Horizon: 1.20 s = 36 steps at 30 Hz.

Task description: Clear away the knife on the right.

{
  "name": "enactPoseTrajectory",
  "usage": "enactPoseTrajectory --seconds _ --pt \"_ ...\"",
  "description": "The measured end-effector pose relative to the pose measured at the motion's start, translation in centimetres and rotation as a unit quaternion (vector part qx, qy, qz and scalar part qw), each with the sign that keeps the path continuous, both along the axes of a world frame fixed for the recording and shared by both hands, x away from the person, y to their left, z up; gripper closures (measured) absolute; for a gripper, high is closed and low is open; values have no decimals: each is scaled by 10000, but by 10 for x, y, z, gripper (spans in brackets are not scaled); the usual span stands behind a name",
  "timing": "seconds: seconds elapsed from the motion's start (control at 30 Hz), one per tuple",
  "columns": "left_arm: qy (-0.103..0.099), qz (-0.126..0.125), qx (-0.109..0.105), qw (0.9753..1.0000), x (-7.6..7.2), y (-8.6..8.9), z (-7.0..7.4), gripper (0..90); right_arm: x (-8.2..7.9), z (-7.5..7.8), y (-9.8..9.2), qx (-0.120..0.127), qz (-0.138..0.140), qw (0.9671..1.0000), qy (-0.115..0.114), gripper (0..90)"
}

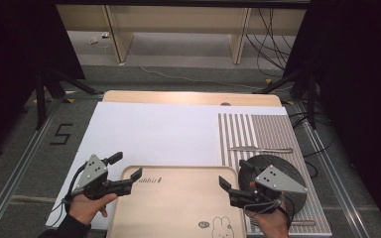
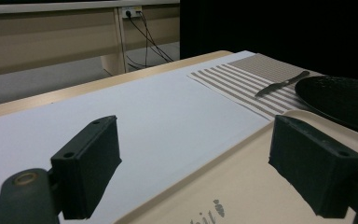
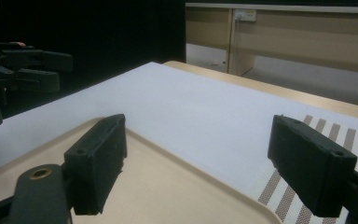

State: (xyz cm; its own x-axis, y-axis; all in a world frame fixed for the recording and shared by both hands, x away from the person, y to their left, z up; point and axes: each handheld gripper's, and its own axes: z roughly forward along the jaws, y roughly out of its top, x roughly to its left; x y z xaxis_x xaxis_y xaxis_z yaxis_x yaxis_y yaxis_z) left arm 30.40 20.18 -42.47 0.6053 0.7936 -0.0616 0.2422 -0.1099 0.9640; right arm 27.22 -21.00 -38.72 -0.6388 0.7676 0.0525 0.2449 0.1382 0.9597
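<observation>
While both hands hover at the beige tray's [image 1: 178,203] far corners, the left gripper [image 1: 126,171] and right gripper [image 1: 230,181] stand spread, pinching nothing; a black plate [image 1: 278,173] sits just beside the right one.

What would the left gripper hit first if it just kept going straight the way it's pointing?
Probably the knife on the striped mat, though depth is unclear. The open left gripper straddles the tray's rim.

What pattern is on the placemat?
Placemat: brown and white stripes, clearest in the high view.
</observation>
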Motion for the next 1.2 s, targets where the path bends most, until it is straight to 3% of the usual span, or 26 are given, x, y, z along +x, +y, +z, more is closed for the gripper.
enactPoseTrajectory --seconds 0.8,0.93,1.2 --pt "-10 19 1 10000 -1 0 0 158 7 4 -8 -24 -73 10000 17 200" --pt "-19 39 8 10000 -1 1 0 158 15 8 -18 -51 -33 9998 180 191" --pt "-31 75 8 10000 0 2 0 158 30 21 -40 -512 29 9979 404 171"
